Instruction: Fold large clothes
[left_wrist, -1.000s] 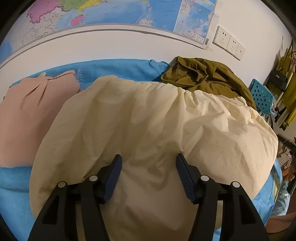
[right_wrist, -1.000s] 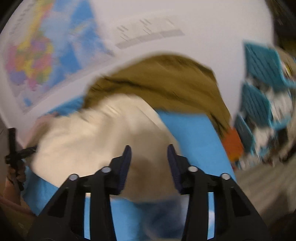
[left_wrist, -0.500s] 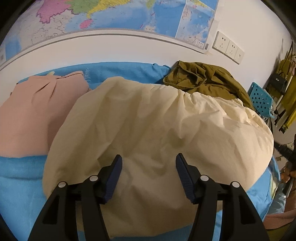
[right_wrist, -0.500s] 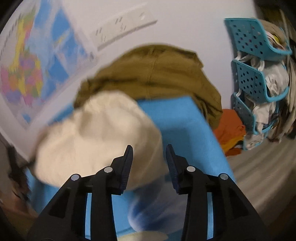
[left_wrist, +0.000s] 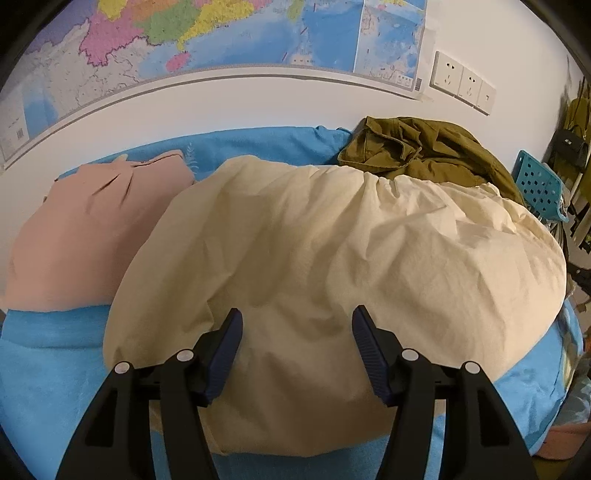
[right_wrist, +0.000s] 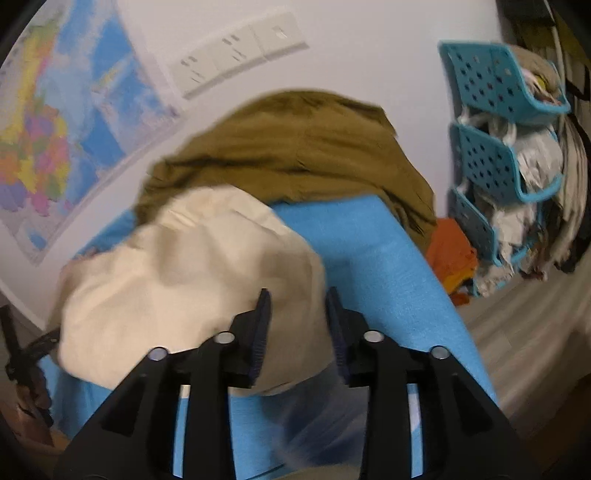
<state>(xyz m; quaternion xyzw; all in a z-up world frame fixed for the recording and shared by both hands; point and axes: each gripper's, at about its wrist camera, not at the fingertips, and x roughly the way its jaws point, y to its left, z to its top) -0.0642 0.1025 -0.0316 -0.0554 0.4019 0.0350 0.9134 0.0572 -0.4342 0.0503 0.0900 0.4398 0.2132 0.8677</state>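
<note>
Left wrist view shows the cream garment (left_wrist: 332, 266) folded on the blue bed (left_wrist: 48, 373), both tongs (left_wrist: 297, 350) (right_wrist: 297, 328) apart and empty, right pair just widening, so smooth wrinkles gently before another fold.

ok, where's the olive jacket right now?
Olive jacket lies crumpled at the bed's far right corner against the wall, below the wall sockets, just behind the cream garment.
</note>
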